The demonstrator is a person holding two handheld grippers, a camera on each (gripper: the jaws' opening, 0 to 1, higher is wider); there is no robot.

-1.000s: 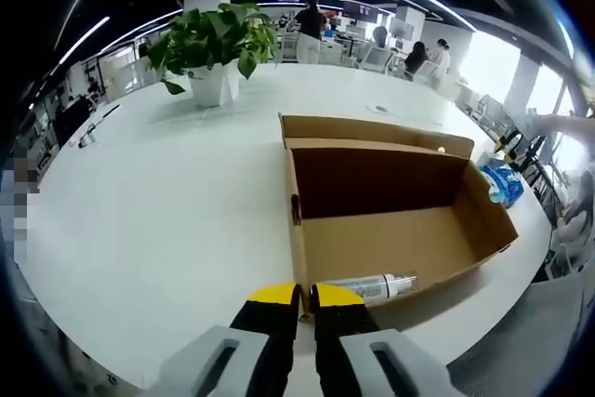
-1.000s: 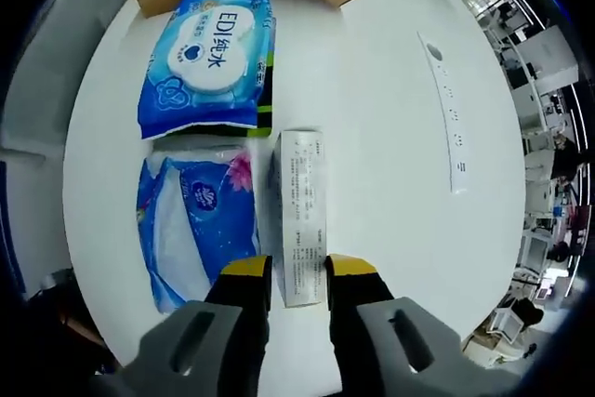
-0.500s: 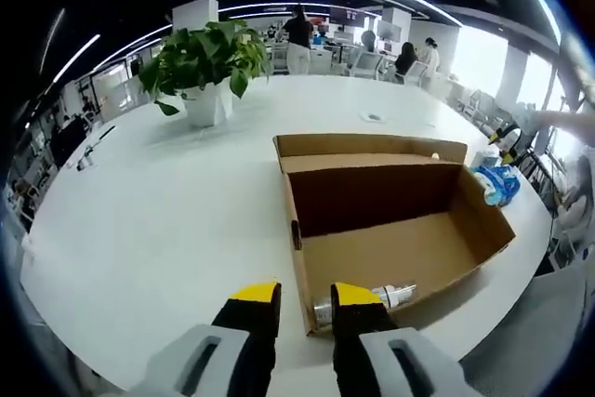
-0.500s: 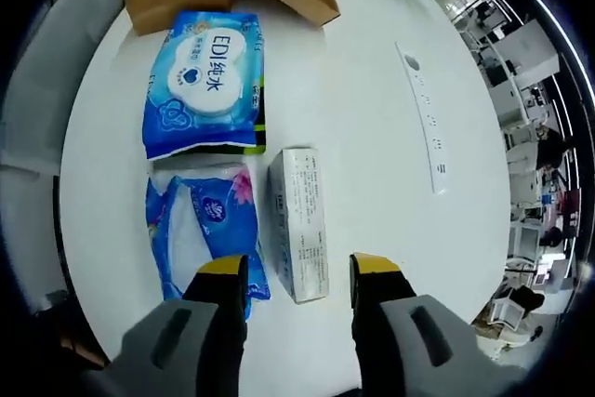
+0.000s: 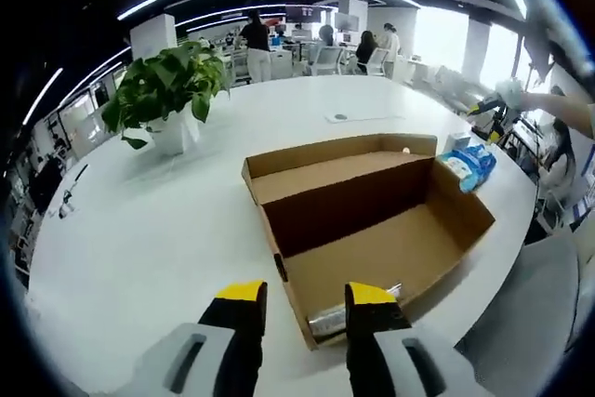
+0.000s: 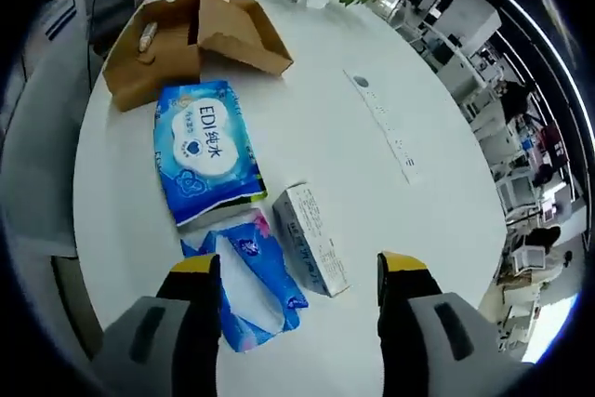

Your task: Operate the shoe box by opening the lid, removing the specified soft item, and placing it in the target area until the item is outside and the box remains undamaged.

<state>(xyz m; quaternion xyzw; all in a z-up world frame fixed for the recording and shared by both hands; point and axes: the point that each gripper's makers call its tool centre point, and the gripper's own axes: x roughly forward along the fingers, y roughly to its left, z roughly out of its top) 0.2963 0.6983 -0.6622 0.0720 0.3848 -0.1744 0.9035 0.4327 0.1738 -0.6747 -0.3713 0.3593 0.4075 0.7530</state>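
The cardboard shoe box [image 5: 372, 220] stands open on the white table, its lid [image 5: 325, 157] folded back. A clear bottle [image 5: 346, 316] lies inside against the near wall. My left gripper [image 5: 305, 298] hovers open just before that wall, holding nothing. Beyond the box lie blue soft packs [image 5: 469, 163]. In the right gripper view, a blue wet-wipes pack [image 6: 204, 151], a blue tissue pack [image 6: 246, 281] and a small white carton [image 6: 311, 239] lie side by side, past them the box [image 6: 177, 39]. My right gripper [image 6: 299, 265] is wide open above the tissue pack and carton.
A potted plant [image 5: 167, 90] stands at the table's far left. A white power strip [image 6: 381, 127] runs along the table to the right of the packs. The table edge [image 6: 88, 230] curves close beside the packs. People sit at desks in the background.
My left gripper opened off the box's near wall and drew back. My right gripper opened wide off the white carton and lifted away, leaving the carton beside the packs.
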